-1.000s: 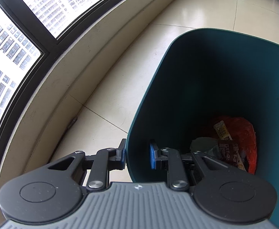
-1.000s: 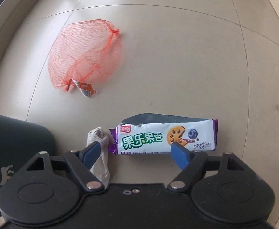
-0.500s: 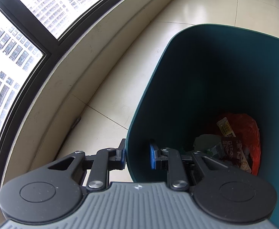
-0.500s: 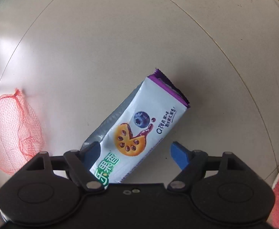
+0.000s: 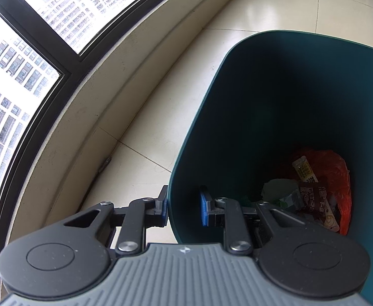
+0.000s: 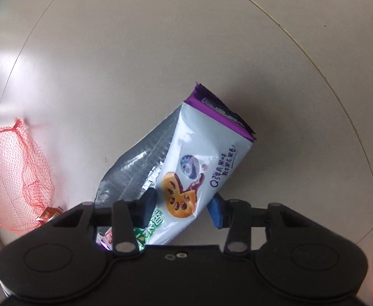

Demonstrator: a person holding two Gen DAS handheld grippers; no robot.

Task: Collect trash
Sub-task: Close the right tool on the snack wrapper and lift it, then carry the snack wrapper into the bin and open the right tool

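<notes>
Closing: my right gripper (image 6: 182, 210) on biscuit wrapper (image 6: 201, 168), now between its fingers
Left gripper (image 5: 183, 207): clenched on bin (image 5: 275, 117) rim

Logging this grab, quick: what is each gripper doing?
Left gripper: shut on the bin wall.
Right gripper: fingers closing around the snack wrapper.

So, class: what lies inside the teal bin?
Inside the teal bin: a red plastic bag, a brown wrapper and pale crumpled scraps. Anything beneath them is hidden.
</notes>
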